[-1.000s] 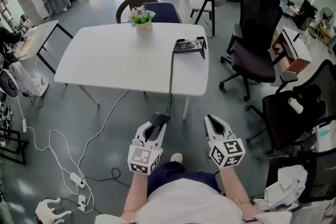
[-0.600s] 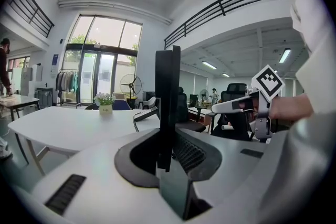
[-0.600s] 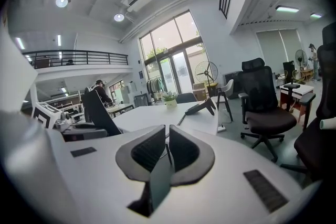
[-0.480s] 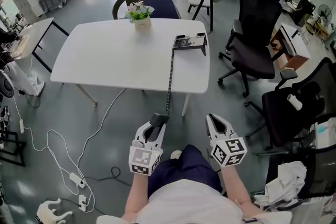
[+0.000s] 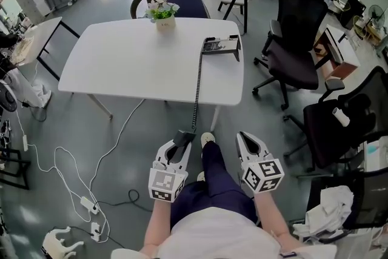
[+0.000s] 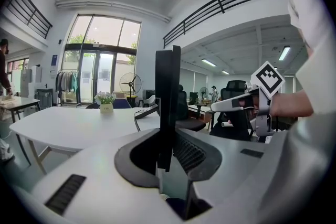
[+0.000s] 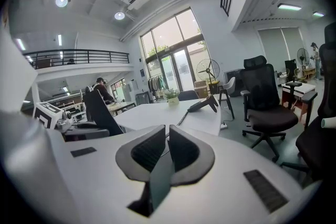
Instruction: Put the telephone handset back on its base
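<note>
**Head view.** The left gripper point(image 5: 180, 144) is closed on the black handset point(image 5: 183, 138) and holds it low in front of the person, away from the white table point(image 5: 133, 63). The right gripper point(image 5: 248, 142) is just beside it at 3 o'clock, with nothing in it. The base point(image 5: 219, 48) stands on the table towards the edge at 2 o'clock, well apart from the handset. A coiled cord point(image 5: 196, 91) runs from the base towards 6 o'clock, over the table edge and down to the handset. A flower pot point(image 5: 163, 13) stands at the table's 12 o'clock edge. 1 black office chair point(image 5: 294, 48) is near the table at 3 o'clock.

**Left gripper view.** The 2 jaws press on the handset point(image 6: 167, 97), which stands upright between them. The table point(image 6: 68, 126) lies ahead at 10 o'clock, with the flower pot point(image 6: 106, 104) on it. The right gripper point(image 6: 239, 104) shows at 3 o'clock.

**Right gripper view.** The 2 jaws are together and nothing is between them. The base point(image 7: 202, 104) sits on the table point(image 7: 168, 117) at 12 o'clock, and the handset point(image 7: 100, 111) shows in the left gripper at 9 o'clock.
</note>
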Tool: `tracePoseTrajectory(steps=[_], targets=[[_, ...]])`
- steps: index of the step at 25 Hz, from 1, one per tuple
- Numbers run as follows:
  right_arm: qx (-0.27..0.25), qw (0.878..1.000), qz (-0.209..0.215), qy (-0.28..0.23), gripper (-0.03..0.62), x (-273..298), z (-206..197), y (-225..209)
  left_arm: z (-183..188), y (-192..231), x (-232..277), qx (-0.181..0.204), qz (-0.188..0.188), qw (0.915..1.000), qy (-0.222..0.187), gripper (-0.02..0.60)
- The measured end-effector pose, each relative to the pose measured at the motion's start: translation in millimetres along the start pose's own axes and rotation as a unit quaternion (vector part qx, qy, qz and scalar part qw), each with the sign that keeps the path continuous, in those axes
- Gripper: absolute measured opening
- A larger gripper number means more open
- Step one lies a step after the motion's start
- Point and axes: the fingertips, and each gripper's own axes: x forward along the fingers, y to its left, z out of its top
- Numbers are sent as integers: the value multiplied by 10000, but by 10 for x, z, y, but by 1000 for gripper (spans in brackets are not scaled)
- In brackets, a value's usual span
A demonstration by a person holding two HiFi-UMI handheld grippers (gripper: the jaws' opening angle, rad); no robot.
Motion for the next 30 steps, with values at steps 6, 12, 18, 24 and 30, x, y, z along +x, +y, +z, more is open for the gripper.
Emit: tracePoseTrajectory(steps=[6, 12, 18, 24, 30], targets=[[32, 9999, 118, 42, 44, 161, 48, -39, 22, 79, 95, -17, 91, 10000, 14, 83], [13, 9997, 223, 56, 44, 432, 147, -80, 84, 277, 244, -35, 217, 9998, 16, 83], [-56, 9995, 322, -29, 44, 795, 354, -138, 203, 543, 471, -26, 338, 9994, 5, 83], [-60, 9995, 324, 27, 44, 1162, 534, -306, 389, 796, 849, -61, 332, 9994, -41, 83], [-22, 9995, 306, 47, 44, 1497, 724, -504, 523, 1004, 1204, -82, 299, 9995, -2, 83]])
